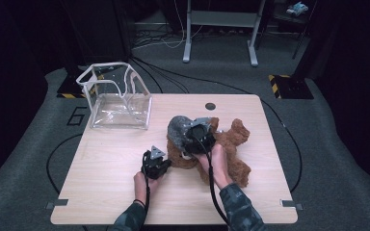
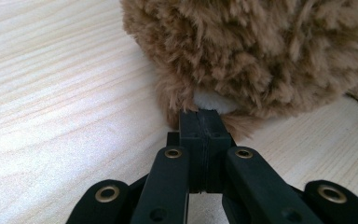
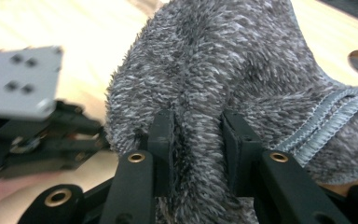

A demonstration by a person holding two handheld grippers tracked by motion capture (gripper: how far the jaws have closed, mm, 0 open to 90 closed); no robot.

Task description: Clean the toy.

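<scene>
Left gripper (image 2: 200,116) clenched tight at the brown teddy bear's (image 2: 261,56) fur edge. Right gripper (image 3: 198,126) grasps a fold of grey fleece cloth (image 3: 223,60).

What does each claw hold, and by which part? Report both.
Left claw: shut on the brown plush toy, pinching fur at its bottom edge by a white patch. Right claw: shut on a fold of the grey fuzzy cloth.

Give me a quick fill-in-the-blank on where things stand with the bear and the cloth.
1. The right gripper pinches a fold of the ____ cloth.
2. The left gripper, jaws shut, grips the brown ____ at its edge.
3. The clear bag stands on the table's far ____ corner.

Missing: grey; bear; left
</scene>
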